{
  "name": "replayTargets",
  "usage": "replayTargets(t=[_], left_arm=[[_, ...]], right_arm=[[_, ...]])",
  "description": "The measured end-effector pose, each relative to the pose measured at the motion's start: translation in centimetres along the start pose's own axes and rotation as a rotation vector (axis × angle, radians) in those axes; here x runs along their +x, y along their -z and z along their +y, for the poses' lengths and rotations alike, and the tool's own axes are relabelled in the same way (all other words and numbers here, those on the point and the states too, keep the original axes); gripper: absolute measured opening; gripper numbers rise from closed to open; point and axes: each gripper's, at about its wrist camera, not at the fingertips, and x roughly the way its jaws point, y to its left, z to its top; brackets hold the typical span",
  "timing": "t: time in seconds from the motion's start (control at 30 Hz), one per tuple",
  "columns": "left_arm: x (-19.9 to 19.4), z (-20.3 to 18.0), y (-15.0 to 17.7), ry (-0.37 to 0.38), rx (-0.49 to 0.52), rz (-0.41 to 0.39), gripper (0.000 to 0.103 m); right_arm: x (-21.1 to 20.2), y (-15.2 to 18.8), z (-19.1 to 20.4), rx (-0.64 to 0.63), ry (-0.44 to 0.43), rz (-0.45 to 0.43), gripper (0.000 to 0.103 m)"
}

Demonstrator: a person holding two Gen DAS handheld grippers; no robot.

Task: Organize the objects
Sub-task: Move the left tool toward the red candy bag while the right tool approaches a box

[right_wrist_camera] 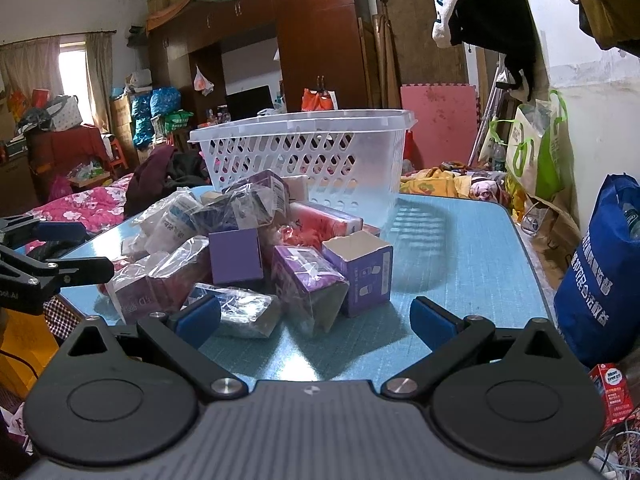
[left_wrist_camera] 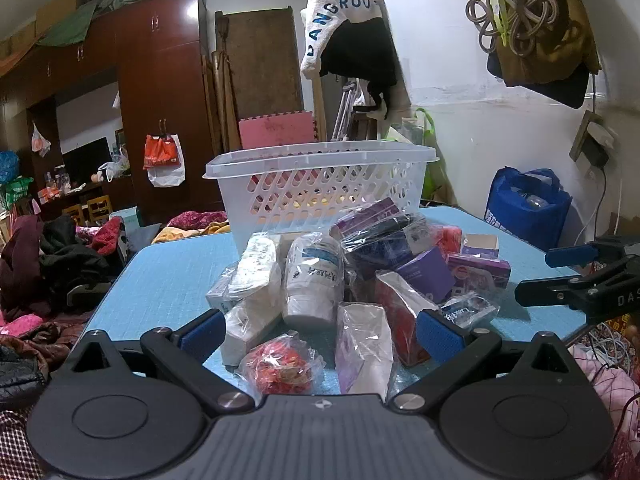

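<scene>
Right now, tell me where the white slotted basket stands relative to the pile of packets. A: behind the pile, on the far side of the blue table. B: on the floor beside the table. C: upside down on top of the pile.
A: the basket stands upright on the blue table behind the pile of packets.

A dark brown wardrobe (right_wrist_camera: pixel 316 36) stands against the far wall, a curtained window (right_wrist_camera: pixel 72 60) bright at the room's left. White plaster wall (left_wrist_camera: pixel 480 92) on the right; pink foam mat (right_wrist_camera: pixel 438 120) leans upright.
</scene>
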Motion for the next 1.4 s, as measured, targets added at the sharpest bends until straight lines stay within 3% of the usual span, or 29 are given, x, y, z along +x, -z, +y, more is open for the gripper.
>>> replayTargets(t=[0.27,1.13,1.3,1.4], left_arm=[[-0.3,-0.1,-0.1,-0.018,0.016,-0.033,0.102],[0.0,-0.1,-0.1,0.006,-0.002,-0.025,0.102],[0.0,0.7,-0.1,0.035,-0.049,-0.083,0.103],[0.2,1.5,-0.1,0.027,-0.072,-0.161,0.103]], right_arm=[[0.0,0.1,-0.1,0.003,0.0,-0.001,0.103],[0.0,0.2,0.0,-0.001,0.001,-0.005,0.103],[0.1,0.2,0.0,0.017,-0.025,-0.012,0.103],[-0.1,0.2,0.1,0.018,-0.051,-0.047,0.103]])
